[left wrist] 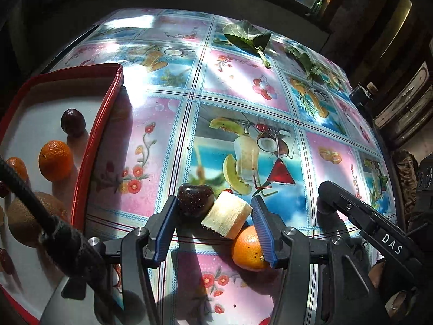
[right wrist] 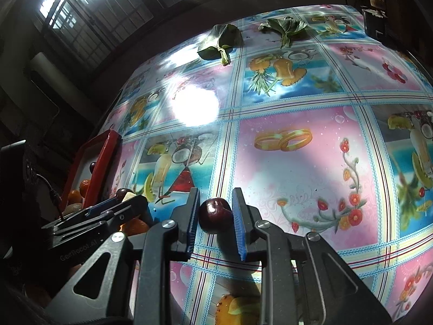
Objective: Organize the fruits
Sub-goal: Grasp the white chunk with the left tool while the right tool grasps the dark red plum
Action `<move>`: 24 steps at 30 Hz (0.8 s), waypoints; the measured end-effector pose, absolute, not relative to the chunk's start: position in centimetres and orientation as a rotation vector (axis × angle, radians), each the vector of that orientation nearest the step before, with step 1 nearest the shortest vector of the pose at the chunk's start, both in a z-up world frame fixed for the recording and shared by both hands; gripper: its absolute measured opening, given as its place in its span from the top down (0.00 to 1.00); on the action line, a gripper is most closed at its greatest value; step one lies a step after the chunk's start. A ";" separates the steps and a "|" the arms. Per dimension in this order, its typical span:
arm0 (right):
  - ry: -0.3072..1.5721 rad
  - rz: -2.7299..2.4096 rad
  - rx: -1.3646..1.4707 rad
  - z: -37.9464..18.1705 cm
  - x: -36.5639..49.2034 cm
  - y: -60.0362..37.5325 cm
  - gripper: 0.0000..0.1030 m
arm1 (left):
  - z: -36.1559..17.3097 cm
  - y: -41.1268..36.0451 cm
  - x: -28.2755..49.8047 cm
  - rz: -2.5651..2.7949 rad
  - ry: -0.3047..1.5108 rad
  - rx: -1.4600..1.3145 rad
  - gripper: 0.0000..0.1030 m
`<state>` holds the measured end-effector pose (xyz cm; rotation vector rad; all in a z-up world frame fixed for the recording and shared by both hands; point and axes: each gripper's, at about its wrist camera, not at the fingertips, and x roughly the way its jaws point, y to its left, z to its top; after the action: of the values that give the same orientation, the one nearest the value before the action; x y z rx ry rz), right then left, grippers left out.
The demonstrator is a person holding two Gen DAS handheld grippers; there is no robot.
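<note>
In the left wrist view my left gripper is open around a dark plum and a pale cut fruit piece on the table; an orange lies just under its right finger. A red-rimmed tray at the left holds a dark plum, oranges and a brown fruit. In the right wrist view my right gripper has its fingers on both sides of a dark red plum, touching or nearly so. The left gripper body shows at the left.
The table wears a glossy patterned fruit cloth. Green leaves lie at its far side, also in the right wrist view. The right gripper's finger reaches in at the right. Dark walls and a window surround the table.
</note>
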<state>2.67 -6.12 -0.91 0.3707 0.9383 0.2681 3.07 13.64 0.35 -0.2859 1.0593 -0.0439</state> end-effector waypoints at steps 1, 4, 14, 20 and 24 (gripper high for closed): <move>0.937 0.270 0.373 -0.9 2.6 -6.1 0.75 | 0.3 14.1 2.9 -0.045 1.065 -0.315 0.39; 0.936 0.280 0.374 -0.8 2.5 -6.0 0.75 | 0.3 14.4 2.4 -0.027 1.063 -0.323 0.28; 0.929 0.292 0.382 -0.6 2.3 -5.8 0.75 | 0.8 12.8 1.7 -0.066 1.043 -0.304 0.52; 0.929 0.289 0.385 -0.6 2.3 -5.9 0.75 | 0.6 10.6 2.7 -0.101 1.050 -0.277 0.61; 0.928 0.287 0.387 -0.6 2.3 -6.0 0.75 | 0.4 10.6 2.8 -0.125 1.050 -0.299 0.66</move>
<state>2.30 -5.97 -0.60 0.3870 0.9282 0.2875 2.80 10.60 0.36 -0.2986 1.0497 -0.1255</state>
